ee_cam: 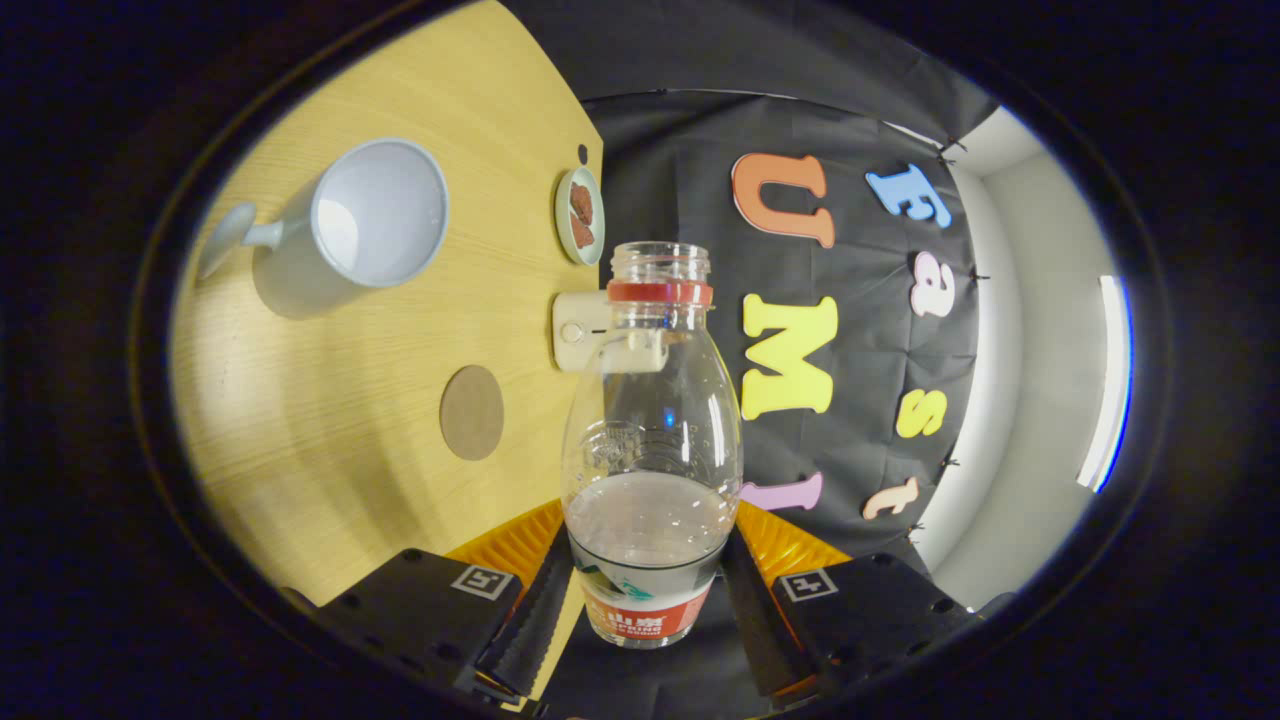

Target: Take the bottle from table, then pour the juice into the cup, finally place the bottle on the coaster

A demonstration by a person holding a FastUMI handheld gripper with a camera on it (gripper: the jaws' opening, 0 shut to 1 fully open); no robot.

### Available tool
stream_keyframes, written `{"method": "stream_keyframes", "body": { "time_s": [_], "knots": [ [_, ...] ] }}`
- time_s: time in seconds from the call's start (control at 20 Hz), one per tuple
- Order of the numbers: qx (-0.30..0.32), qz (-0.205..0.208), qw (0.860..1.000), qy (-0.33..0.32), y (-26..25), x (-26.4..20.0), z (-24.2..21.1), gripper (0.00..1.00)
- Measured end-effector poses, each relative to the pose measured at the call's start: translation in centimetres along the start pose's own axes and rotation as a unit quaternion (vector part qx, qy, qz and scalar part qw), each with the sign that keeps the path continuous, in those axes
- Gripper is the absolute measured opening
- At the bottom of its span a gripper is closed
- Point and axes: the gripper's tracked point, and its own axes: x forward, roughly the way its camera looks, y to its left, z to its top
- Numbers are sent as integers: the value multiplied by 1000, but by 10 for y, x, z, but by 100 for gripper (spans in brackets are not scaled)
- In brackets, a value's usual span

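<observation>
Gripper view
Gripper [648,590]: closed on the lower body of the bottle [650,450] at the bottom centre of the frame; both fingers are pressed against its sides, one on each side of the label, so the bottle is held firmly.
Bottle: seen at the centre of the frame, clear, uncapped, with a red ring under the open mouth; it is held low on the body, which is judged to leave the neck free for pouring.
Juice: a pale liquid fills only the lower part of the bottle, its surface just above the fingers.
Tilt: the table [330,420] appears rotated in the left half of the frame, so the gripper is judged to be rolled sideways, with the bottle's mouth turned away from the table.
Cup [375,212]: placed at the upper left of the frame, on the table, well apart from the bottle's mouth; its inside looks empty, though that cannot be told for sure.
Coaster [472,412]: a round brown disc on the table, left of the bottle's middle, bare, kept free for the last step.
Small dish [580,215]: near the table's edge, right of the cup, with dark red pieces in it.
White device [580,332]: at the table's edge, partly hidden behind the bottle's neck.
Step judged: the bottle is taken; whether pouring is done cannot be told.
</observation>
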Motion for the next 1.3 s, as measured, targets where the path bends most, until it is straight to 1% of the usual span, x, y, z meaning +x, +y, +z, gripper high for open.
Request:
{"method": "stream_keyframes", "body": {
  "time_s": [0.25, 0.6, 0.95, 1.3],
  "knots": [
    [-35, -6, 999, 5, -3, 0, -2, 82],
    [-78, -18, 997, -12, -8, -10, 16, 82],
    [-87, -14, 996, -5, -12, -13, 16, 82],
    [-103, -21, 994, -4, -15, -16, 17, 82]
  ]
}}
